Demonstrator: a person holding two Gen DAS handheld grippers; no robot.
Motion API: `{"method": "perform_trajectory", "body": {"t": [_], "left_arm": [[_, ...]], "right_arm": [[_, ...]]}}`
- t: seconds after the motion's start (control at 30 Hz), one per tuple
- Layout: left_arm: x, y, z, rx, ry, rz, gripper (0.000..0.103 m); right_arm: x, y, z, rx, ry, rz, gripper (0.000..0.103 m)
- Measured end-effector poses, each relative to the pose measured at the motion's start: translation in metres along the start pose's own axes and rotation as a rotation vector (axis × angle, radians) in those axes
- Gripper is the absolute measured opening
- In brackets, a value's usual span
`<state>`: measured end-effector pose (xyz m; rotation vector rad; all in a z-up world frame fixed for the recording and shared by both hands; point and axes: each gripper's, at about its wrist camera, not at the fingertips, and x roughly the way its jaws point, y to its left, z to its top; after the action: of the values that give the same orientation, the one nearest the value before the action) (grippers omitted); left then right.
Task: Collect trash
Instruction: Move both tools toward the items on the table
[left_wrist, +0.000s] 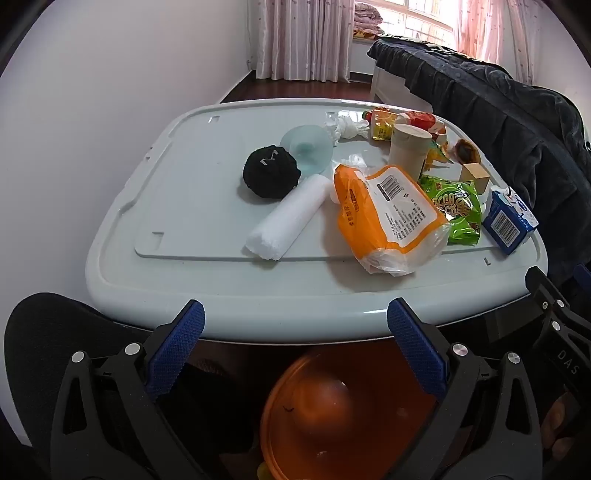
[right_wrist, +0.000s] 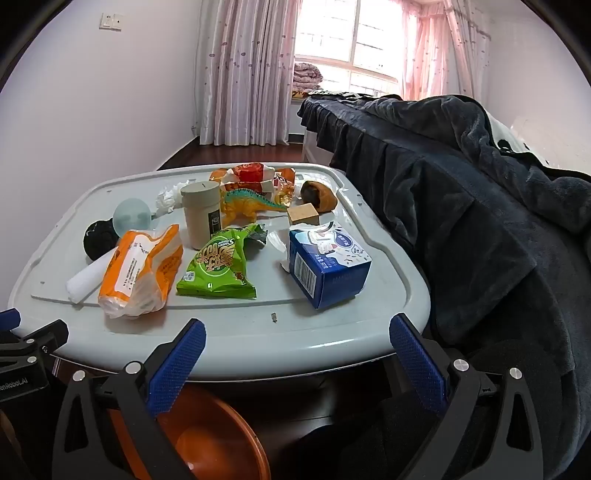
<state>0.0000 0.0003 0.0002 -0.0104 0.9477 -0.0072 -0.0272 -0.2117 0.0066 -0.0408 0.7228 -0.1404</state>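
A pale grey table (left_wrist: 184, 280) (right_wrist: 332, 332) carries scattered items. Nearest lie an orange-and-white tissue pack (left_wrist: 388, 218) (right_wrist: 142, 269), a green snack wrapper (left_wrist: 458, 210) (right_wrist: 219, 266) and a blue milk carton (left_wrist: 508, 221) (right_wrist: 328, 266). Further back sit crumpled white paper (left_wrist: 345, 127) (right_wrist: 166, 199) and red-yellow wrappers (left_wrist: 402, 122) (right_wrist: 255, 175). My left gripper (left_wrist: 295, 332) hangs open before the table's near edge, above an orange bowl (left_wrist: 347, 410) (right_wrist: 207, 439). My right gripper (right_wrist: 297, 347) is open too, at the near edge in front of the carton. Neither holds anything.
Also on the table: a white foam roll (left_wrist: 288, 218), a black ball (left_wrist: 271, 171), a pale blue lid (left_wrist: 306, 147), a beige canister (right_wrist: 201, 214), a toy dinosaur (right_wrist: 247, 205), a wooden block (right_wrist: 303, 216) and a brown object (right_wrist: 319, 195). A dark blanket-covered bed (right_wrist: 480, 221) flanks the right side.
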Motion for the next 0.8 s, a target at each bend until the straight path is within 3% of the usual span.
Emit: {"method": "perform_trajectory", "body": {"t": [0.8], "left_arm": [[-0.005, -0.009, -0.002, 0.011, -0.007, -0.039, 0.097]], "right_arm": [[0.002, -0.004, 0.002, 0.01, 0.003, 0.0, 0.098]]}}
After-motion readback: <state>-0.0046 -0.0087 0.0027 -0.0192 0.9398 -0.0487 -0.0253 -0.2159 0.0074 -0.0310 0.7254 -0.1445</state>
